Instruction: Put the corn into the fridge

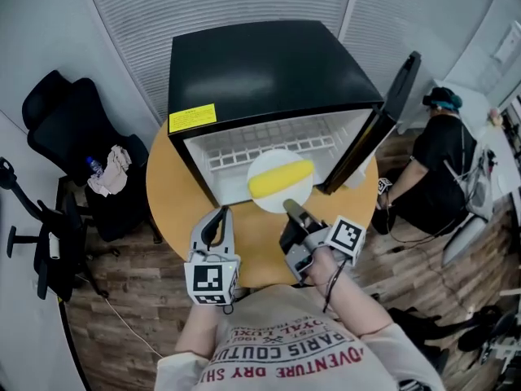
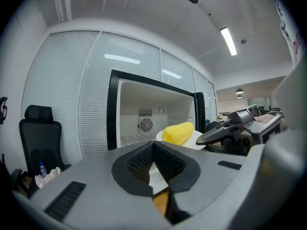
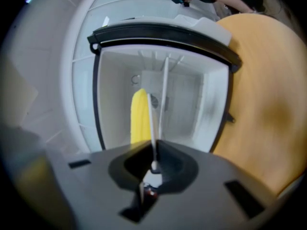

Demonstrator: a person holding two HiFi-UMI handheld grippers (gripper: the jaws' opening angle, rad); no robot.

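A yellow corn cob (image 1: pixel 281 179) lies on a white plate (image 1: pixel 264 163) held at the mouth of the open black mini fridge (image 1: pixel 260 63). My right gripper (image 1: pixel 291 208) is shut on the plate's near rim. In the right gripper view the plate (image 3: pixel 153 123) shows edge-on between the jaws, with the corn (image 3: pixel 139 116) on its left and the white fridge interior behind. My left gripper (image 1: pixel 218 218) hovers over the round wooden table (image 1: pixel 252 247), left of the plate, jaws together and empty. The left gripper view shows the corn (image 2: pixel 178 132) and the right gripper (image 2: pixel 225 128).
The fridge door (image 1: pixel 391 116) stands open to the right. A wire shelf (image 1: pixel 244 149) lies inside. A black office chair (image 1: pixel 69 137) with a cloth and bottle stands left of the table. A person (image 1: pixel 444 153) sits at the right.
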